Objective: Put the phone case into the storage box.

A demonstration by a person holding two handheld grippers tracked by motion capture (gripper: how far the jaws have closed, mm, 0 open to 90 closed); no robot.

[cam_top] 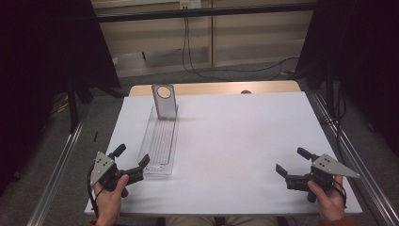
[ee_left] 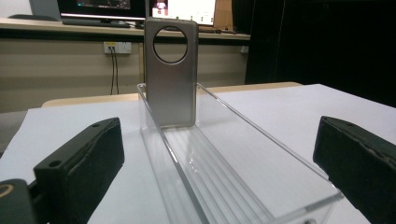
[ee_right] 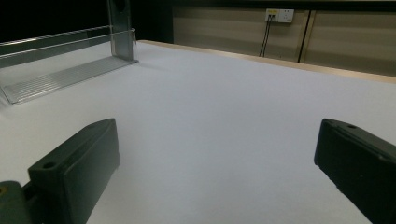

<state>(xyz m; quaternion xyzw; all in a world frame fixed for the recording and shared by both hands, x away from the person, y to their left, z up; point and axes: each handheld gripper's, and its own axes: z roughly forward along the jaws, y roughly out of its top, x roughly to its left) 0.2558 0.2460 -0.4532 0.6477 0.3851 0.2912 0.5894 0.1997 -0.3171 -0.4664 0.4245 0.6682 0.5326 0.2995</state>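
While the phone case [cam_top: 164,100] is standing upright at the far end of the clear tray [cam_top: 159,143] on the table [cam_top: 235,136], you are barely beginning: nothing is being grasped yet, so by my judgement the whole pick is remaining. Your left gripper [cam_top: 131,162] is spreading wide at the tray's near end, holding nothing; your right gripper [cam_top: 291,162] is hanging released, well apart.
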